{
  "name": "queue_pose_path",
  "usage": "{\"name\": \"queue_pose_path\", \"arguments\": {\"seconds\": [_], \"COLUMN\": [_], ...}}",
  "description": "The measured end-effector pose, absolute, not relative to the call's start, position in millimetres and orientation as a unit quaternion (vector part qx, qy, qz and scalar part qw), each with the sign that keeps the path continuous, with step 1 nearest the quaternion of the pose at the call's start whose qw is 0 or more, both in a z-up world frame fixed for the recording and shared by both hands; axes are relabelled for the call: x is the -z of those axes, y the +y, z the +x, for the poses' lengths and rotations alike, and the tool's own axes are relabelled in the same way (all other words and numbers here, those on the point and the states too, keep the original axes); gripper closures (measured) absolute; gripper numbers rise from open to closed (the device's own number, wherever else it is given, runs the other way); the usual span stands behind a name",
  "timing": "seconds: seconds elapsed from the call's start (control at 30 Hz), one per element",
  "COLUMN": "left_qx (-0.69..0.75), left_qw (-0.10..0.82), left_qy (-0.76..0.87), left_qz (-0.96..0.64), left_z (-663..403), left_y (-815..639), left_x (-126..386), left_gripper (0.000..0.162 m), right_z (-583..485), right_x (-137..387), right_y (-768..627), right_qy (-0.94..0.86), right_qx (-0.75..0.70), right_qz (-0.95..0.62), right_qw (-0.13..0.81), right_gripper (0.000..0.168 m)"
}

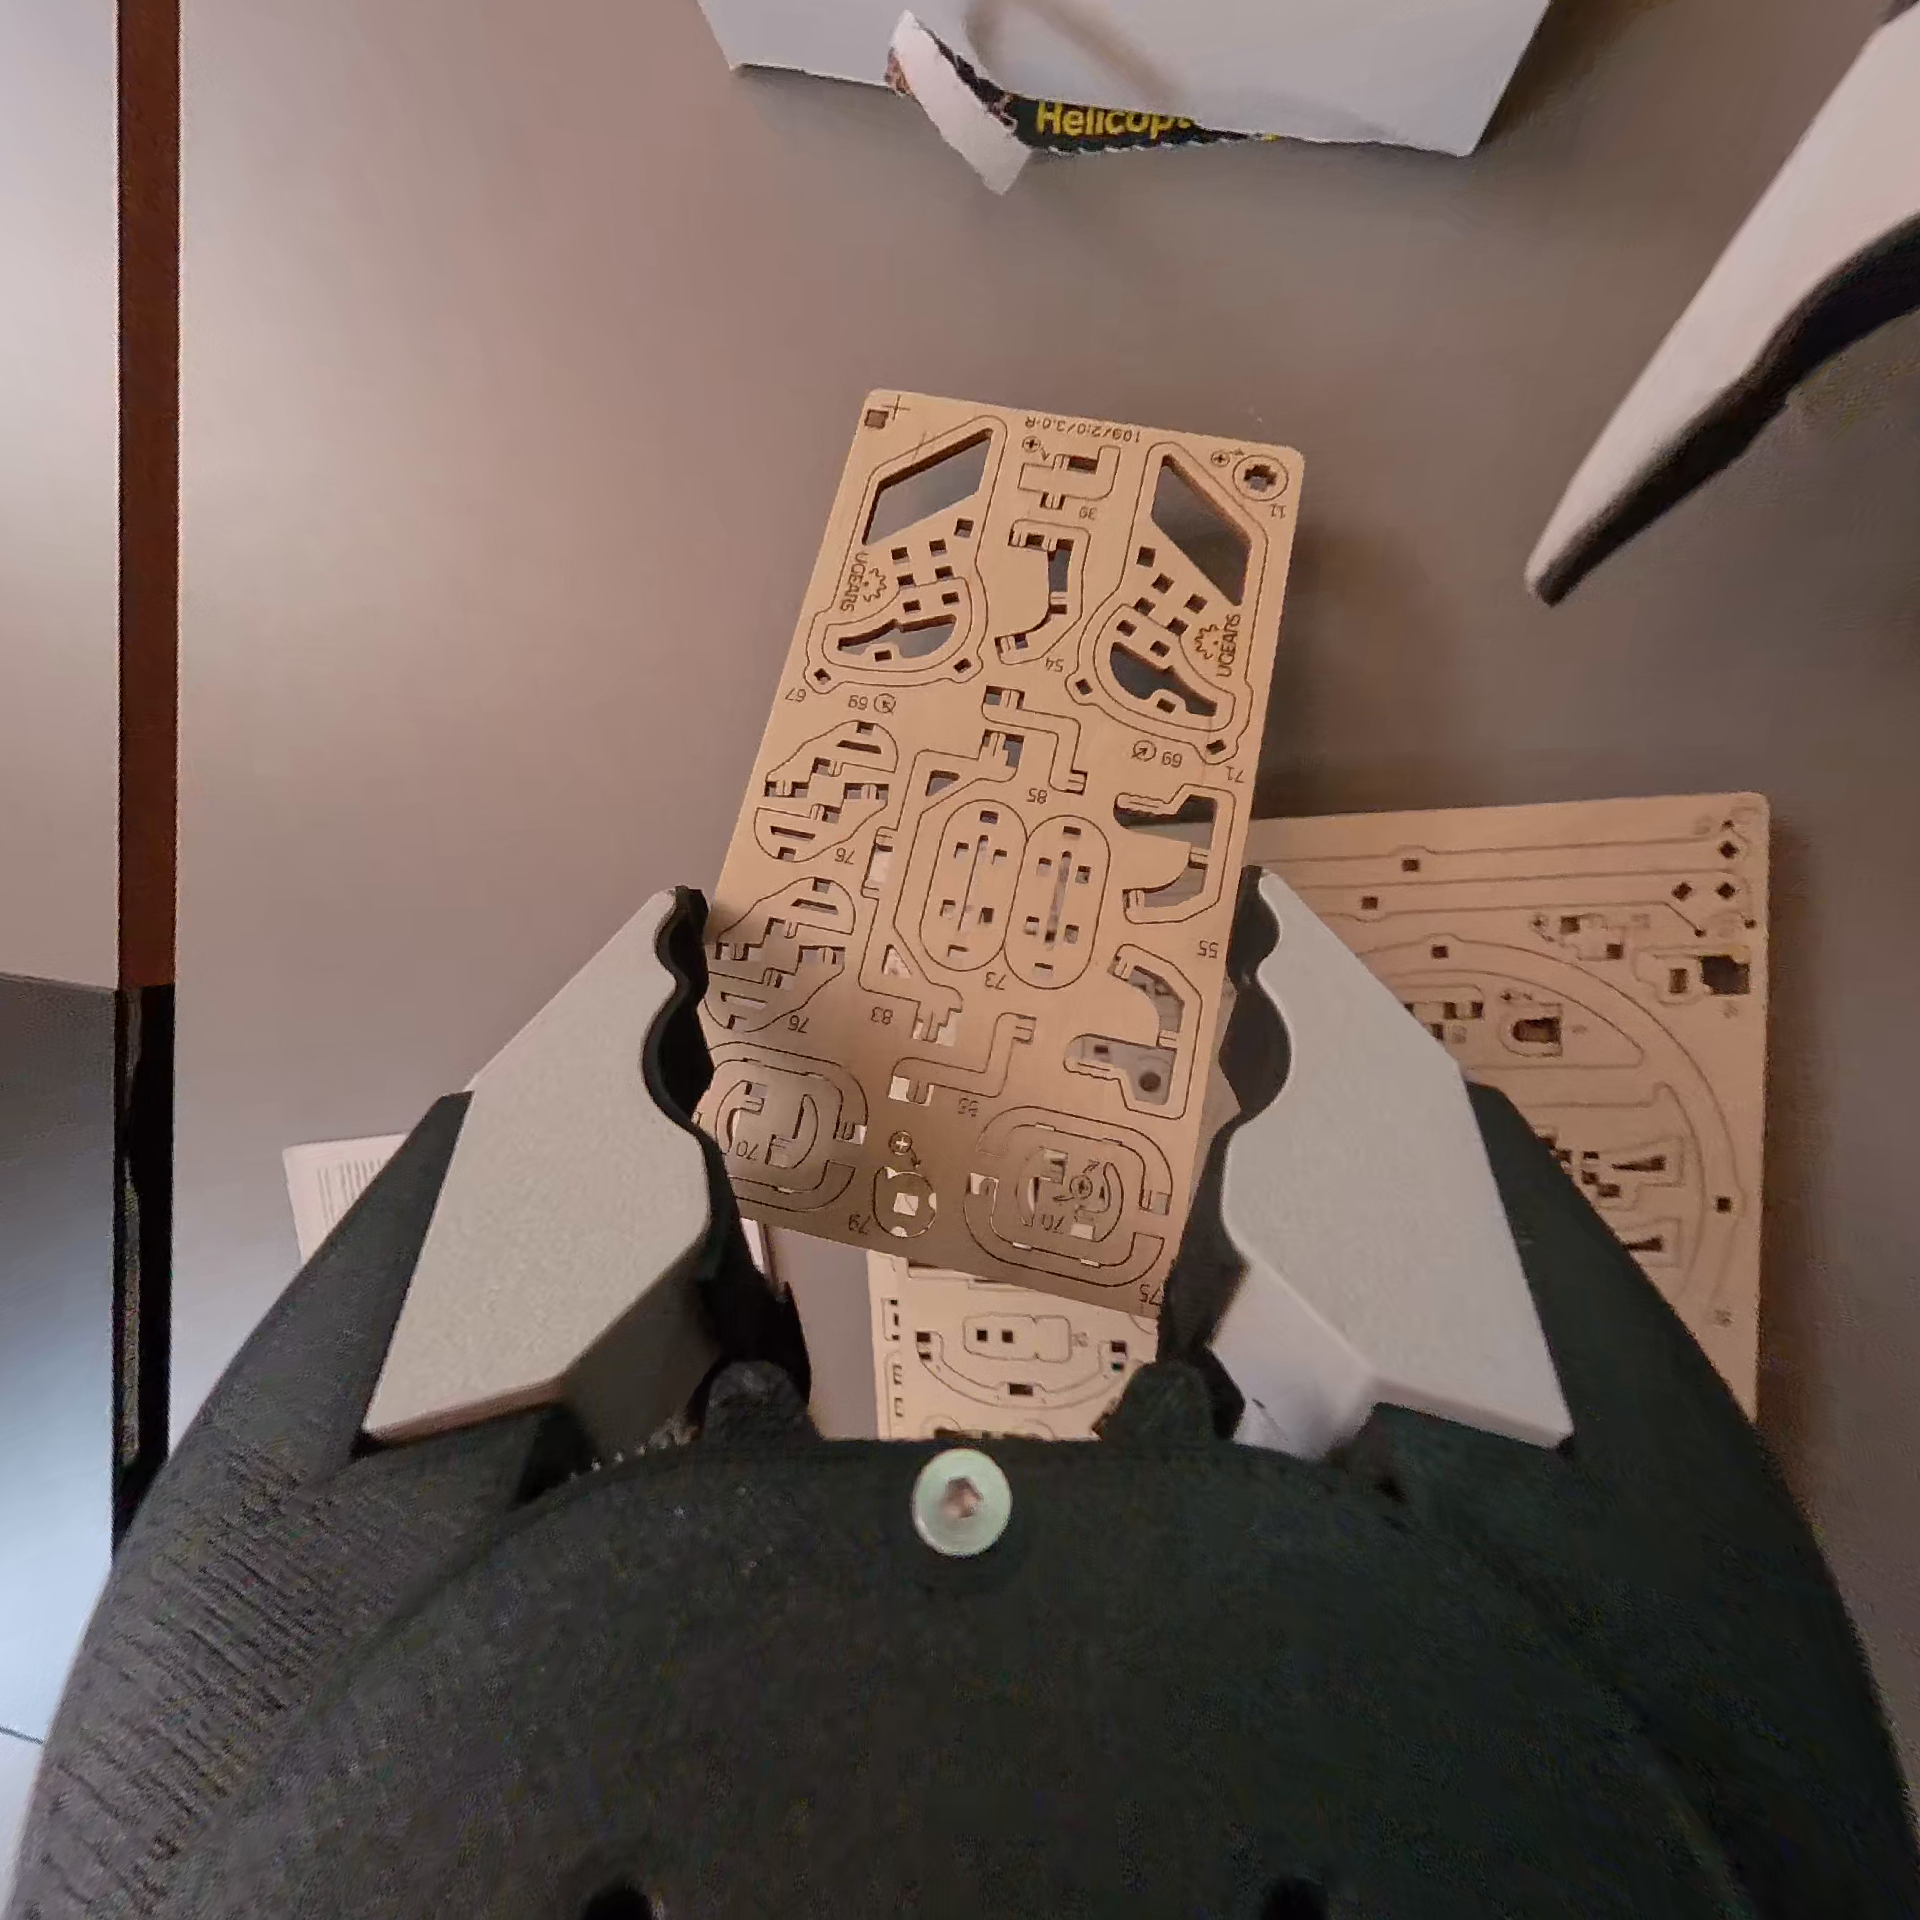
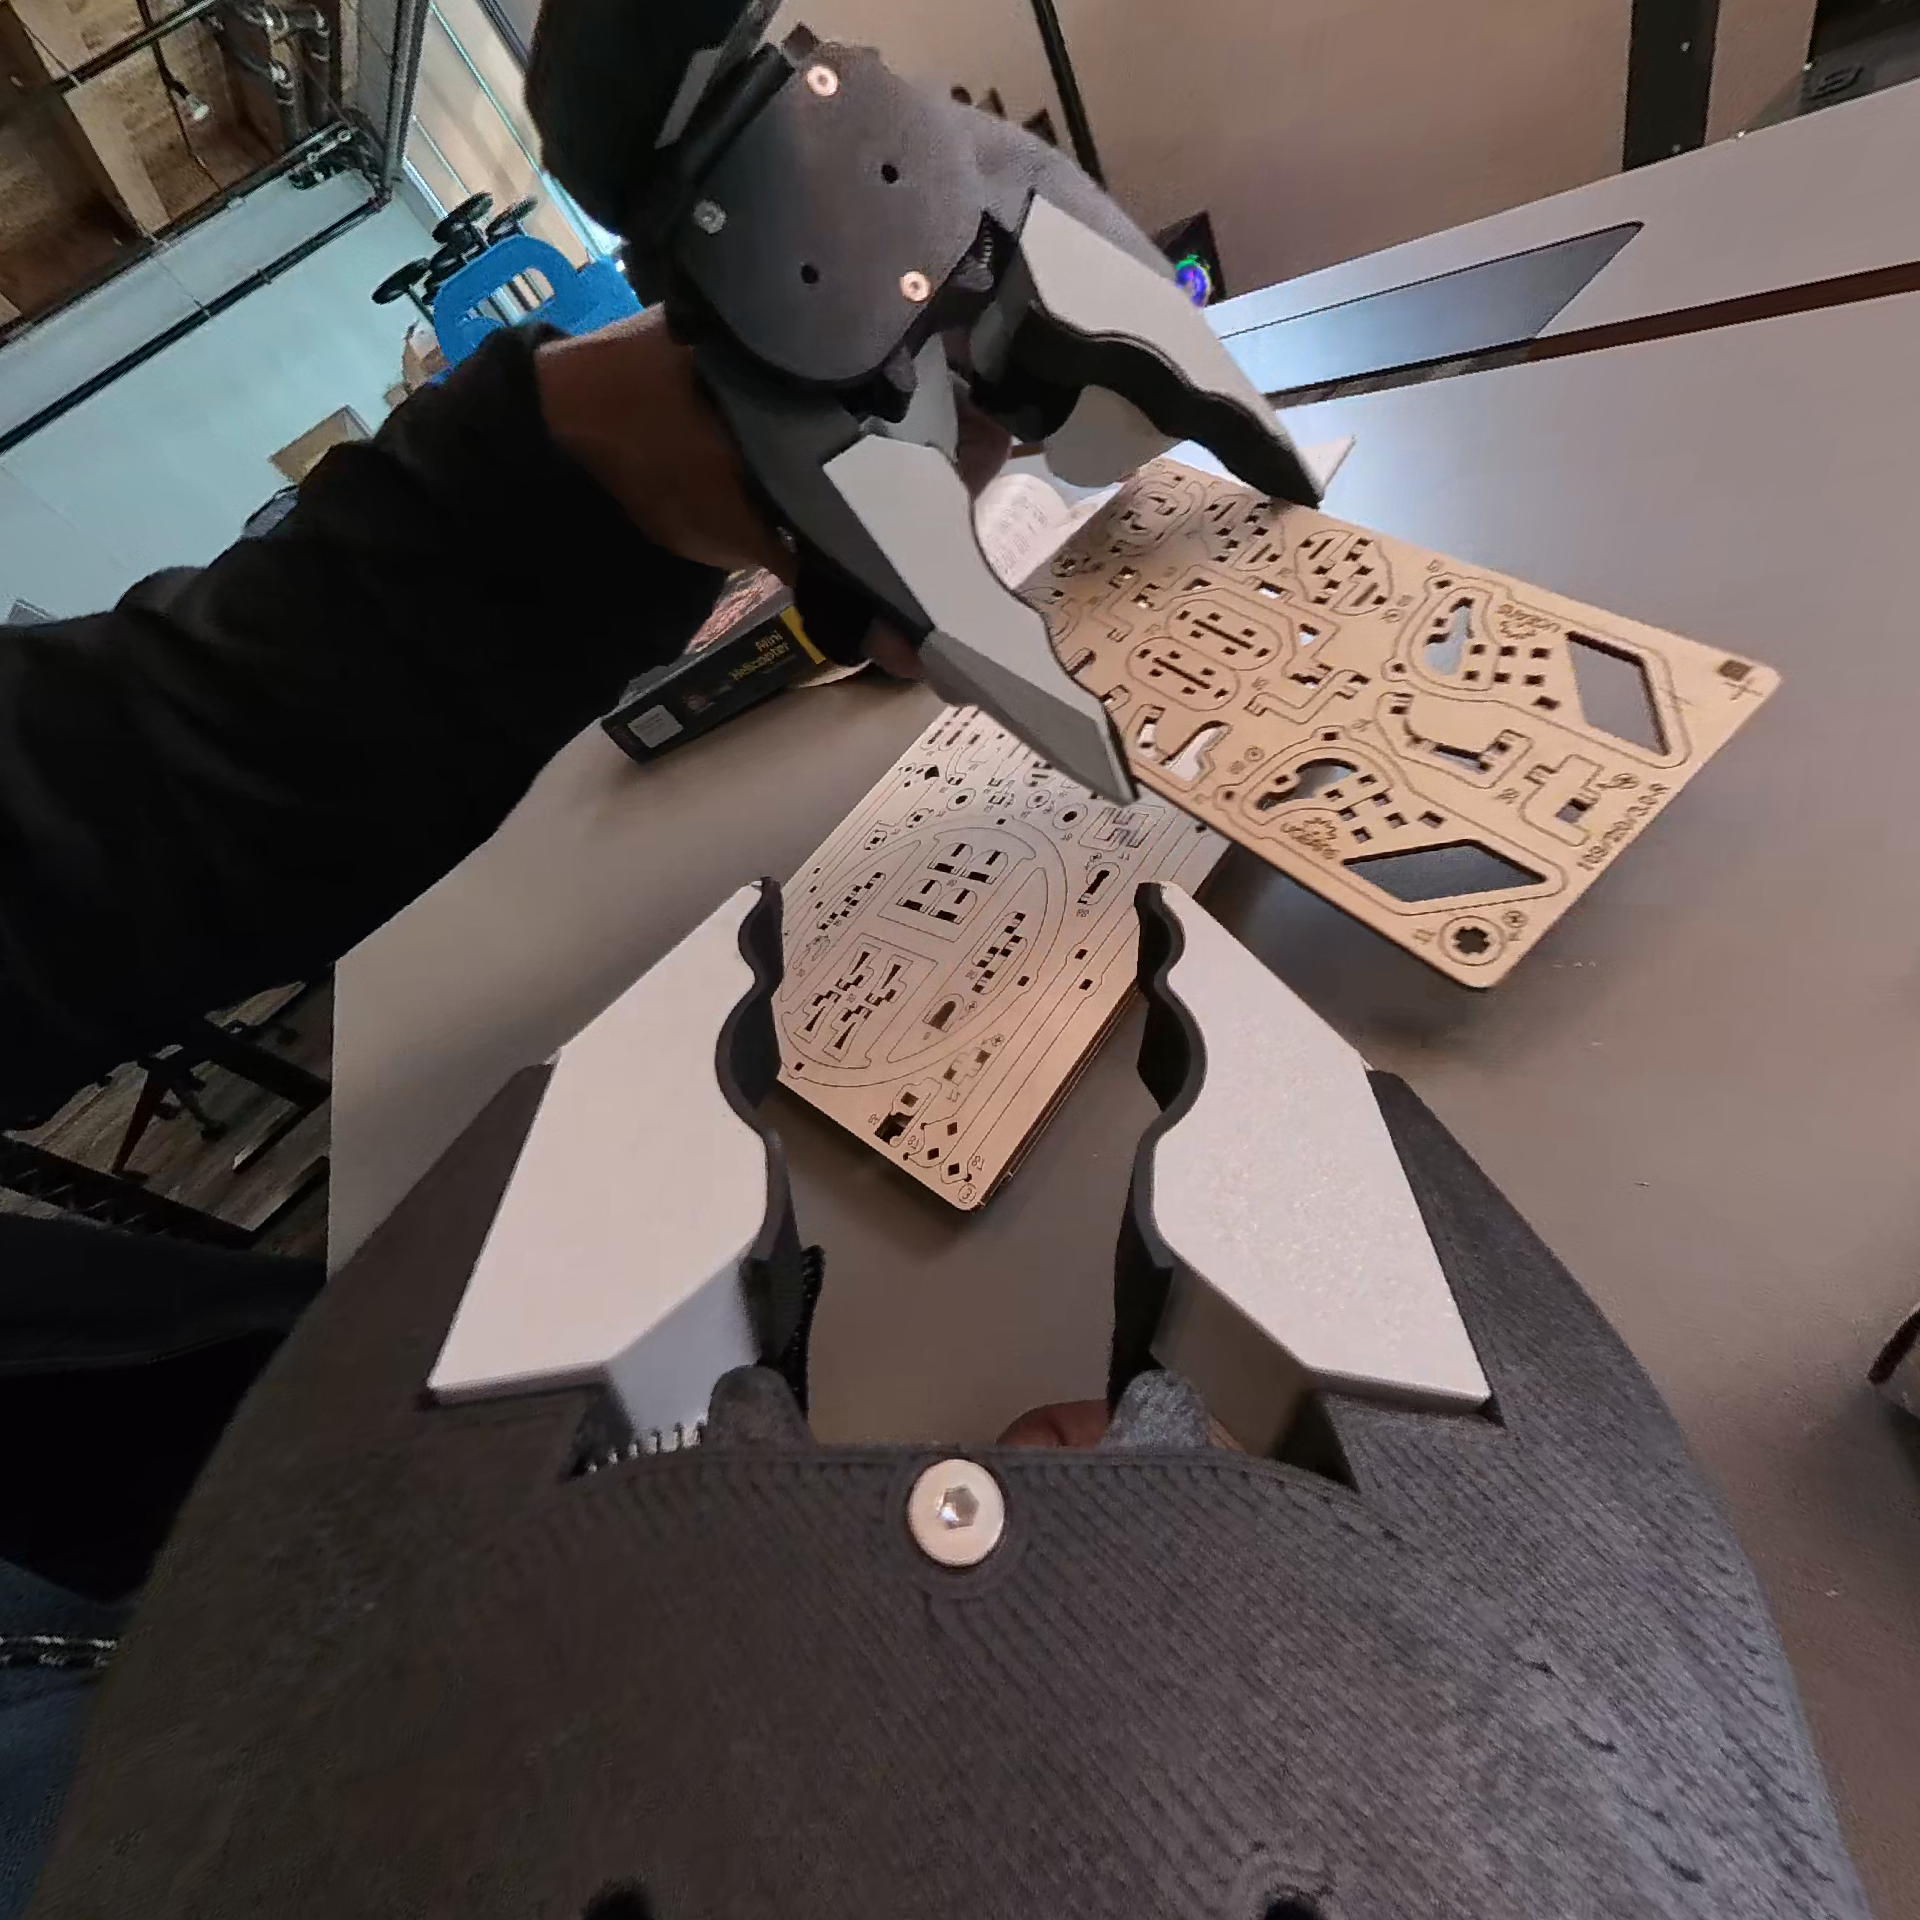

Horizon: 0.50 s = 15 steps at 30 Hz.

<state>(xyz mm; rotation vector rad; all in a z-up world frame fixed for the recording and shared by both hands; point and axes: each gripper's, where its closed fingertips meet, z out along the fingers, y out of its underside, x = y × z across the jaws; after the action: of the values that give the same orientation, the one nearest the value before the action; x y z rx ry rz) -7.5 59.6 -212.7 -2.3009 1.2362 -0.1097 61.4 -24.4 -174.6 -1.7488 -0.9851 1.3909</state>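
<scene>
in the right wrist view the right tongs (image 2: 956, 977) hang with their fingers apart and nothing between them, just above the grey worktop (image 2: 1558, 1195). right beyond their tips lies a stack of wooden cut-out sheets (image 2: 935, 997), flat on the worktop and square enough that its edges line up — it looks set down there as a supply, within easy reach of both tools. the stack is near these tongs but not touched by them.

farther off and to the right, the left tongs (image 2: 1210, 644) are clamped on a single wooden sheet (image 2: 1455, 748), gripping its long edges at the near end so the rest sticks out free, lifted and tilted over the worktop. held by the edges like this, its punched-out face stays open on both sides. in the left wrist view the same sheet (image 1: 1018, 831) fills the gap between the left tongs (image 1: 966, 997), its edges seated in the wavy dark pads (image 1: 675, 997); the stack (image 1: 1507, 1039) shows beneath and to the right.

a dark sleeve (image 2: 312, 675) leads to the left tool. behind it a dark box (image 2: 717, 691) lies on the worktop, and a torn white package (image 1: 1091, 94) lies at the far edge in the left wrist view. the tip of the right tongs (image 1: 1714, 343) shows at the upper right there, well apart from the held sheet.
</scene>
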Motion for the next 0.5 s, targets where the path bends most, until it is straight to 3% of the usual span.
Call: {"name": "queue_pose_path", "arguments": {"seconds": [0.23,0.5], "left_qx": [0.097,0.287], "left_qw": [0.284,0.277], "left_qy": [0.384,0.263], "left_qz": [-0.873,-0.878], "left_z": [-17.6,-13.6], "left_y": [27.6,-19.8], "left_x": [201.8,201.2], "left_gripper": [0.060,0.061], "right_z": [68.8,81.1], "right_x": [176.5,173.8], "right_y": [-11.8,18.0], "right_qy": [-0.387,-0.504], "right_qx": [-0.505,-0.395], "right_qz": [-0.680,-0.616], "right_qw": [0.365,0.459], "right_gripper": [0.096,0.084]}}
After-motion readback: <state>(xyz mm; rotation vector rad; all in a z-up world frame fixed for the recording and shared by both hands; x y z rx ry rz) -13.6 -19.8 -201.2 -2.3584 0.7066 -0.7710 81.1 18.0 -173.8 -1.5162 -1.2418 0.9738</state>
